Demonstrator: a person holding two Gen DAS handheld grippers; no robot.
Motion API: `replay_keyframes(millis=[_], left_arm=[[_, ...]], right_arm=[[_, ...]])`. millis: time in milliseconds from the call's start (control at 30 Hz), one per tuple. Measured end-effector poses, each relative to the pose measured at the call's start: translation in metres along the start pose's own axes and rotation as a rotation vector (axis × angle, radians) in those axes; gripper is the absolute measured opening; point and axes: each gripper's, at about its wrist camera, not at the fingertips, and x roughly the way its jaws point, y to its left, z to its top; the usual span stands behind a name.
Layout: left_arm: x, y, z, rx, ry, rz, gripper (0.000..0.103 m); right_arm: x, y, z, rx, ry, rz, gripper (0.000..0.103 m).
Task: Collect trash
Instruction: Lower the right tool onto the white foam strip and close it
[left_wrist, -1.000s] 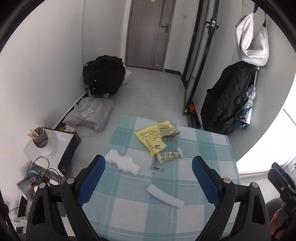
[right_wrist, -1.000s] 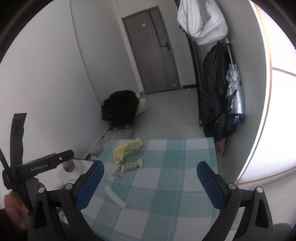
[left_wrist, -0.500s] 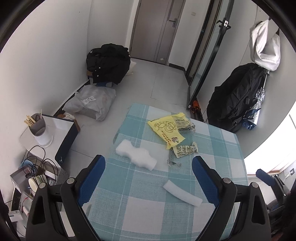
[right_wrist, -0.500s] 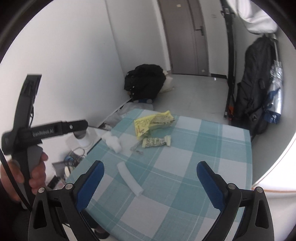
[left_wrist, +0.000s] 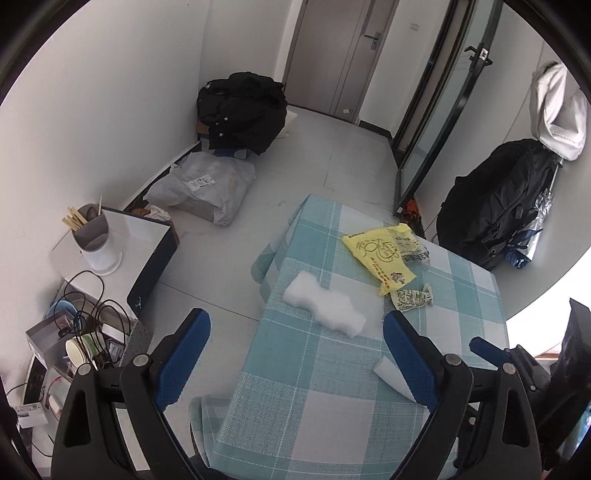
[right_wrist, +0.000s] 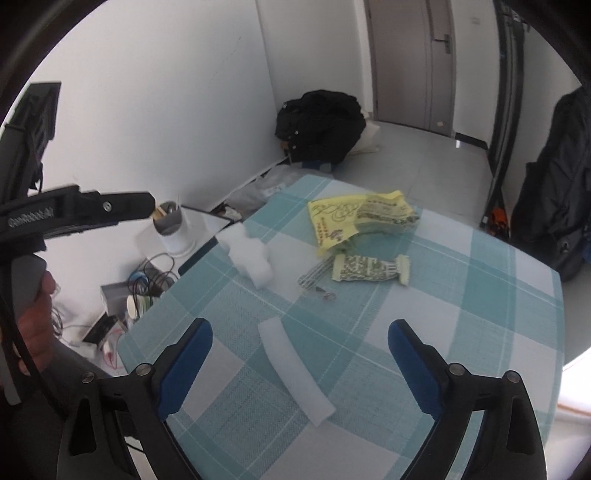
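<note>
On the teal checked tablecloth (left_wrist: 314, 406) lie a white foam chunk (left_wrist: 325, 308), a yellow plastic bag (left_wrist: 380, 254), a printed snack wrapper (left_wrist: 412, 299) and a white foam strip (left_wrist: 384, 367), half hidden by my left finger. My left gripper (left_wrist: 295, 358) hangs open over the table's left edge, holding nothing. My right gripper (right_wrist: 299, 365) is open and its jaws are closing. The foam strip (right_wrist: 295, 373) lies on the table between its fingers, untouched. Farther off are the chunk (right_wrist: 247, 254), bag (right_wrist: 340, 218), wrapper (right_wrist: 369, 269) and small foil scraps (right_wrist: 317, 277).
Left of the table stand a white side unit with a chopstick holder (left_wrist: 92, 240) and a tangle of cables (left_wrist: 85, 325). A grey parcel (left_wrist: 203, 188) and black bag (left_wrist: 243, 110) sit on the floor. A black backpack (left_wrist: 495, 206) leans at right.
Both grippers have come down toward the table. The left view has swung left, over the table's edge. The right gripper has rolled and closed in on the foam strip.
</note>
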Motion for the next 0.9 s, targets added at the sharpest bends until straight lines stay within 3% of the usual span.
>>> replay_keyframes(millis=[233, 467, 533, 700, 900], left_arm=[[0.002, 0.016, 0.002, -0.058, 0.031, -0.025, 0.093], [0.002, 0.028, 0.003, -0.094, 0.042, -0.019, 0.093], [0.002, 0.028, 0.003, -0.091, 0.044, -0.026, 0.093], [0.001, 0.023, 0.003, -0.064, 0.042, -0.018, 0.093], [-0.001, 0.022, 0.001, -0.049, 0.038, -0.016, 0.093]], right_arm=[[0.026, 0.018, 0.004, -0.081, 0.042, 0.032, 0.094], [0.055, 0.026, -0.003, -0.14, 0.147, 0.011, 0.067], [0.057, 0.028, -0.005, -0.163, 0.159, 0.005, 0.064], [0.06, 0.028, -0.008, -0.163, 0.184, -0.008, 0.038], [0.06, 0.025, -0.011, -0.156, 0.202, -0.008, 0.025]])
